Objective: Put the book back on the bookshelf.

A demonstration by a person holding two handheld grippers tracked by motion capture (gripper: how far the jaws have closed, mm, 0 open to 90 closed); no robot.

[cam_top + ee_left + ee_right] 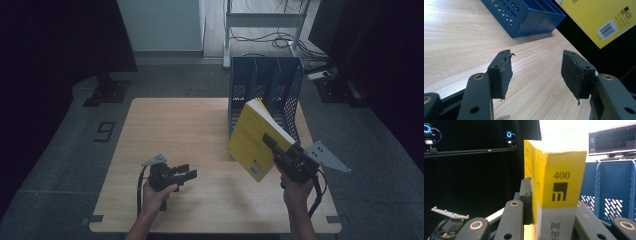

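Book (pixel 252 140), yellow-covered, is being held clear of the worktop (pixel 175 130) near its right edge, just in front of the blue file rack (pixel 267 90). The book is tilting, its top leaning toward the rack and its lower corner hanging above the wood. In the right gripper view the book (pixel 556 190) is showing its spine, marked "400" with a black logo, and the rack (pixel 614 190) is standing behind it.

The right gripper (pixel 285 152) is gripping the book: its jaws are pressing on both covers at the lower right corner. The right hand (pixel 296 192) is carrying it above the near right part of the worktop.

The left gripper (pixel 182 175) is hovering low over the near left-centre of the worktop, held by the left hand (pixel 155 195), well apart from the book. Its jaws are standing wide apart with nothing between them; the left gripper view is showing bare wood between the two worn pads (pixel 504 72).

The rack is standing at the far right corner of the worktop, its slots facing upward. In the left gripper view the rack (pixel 524 15) and the book's barcode corner (pixel 606 22) are both showing beyond the jaws.
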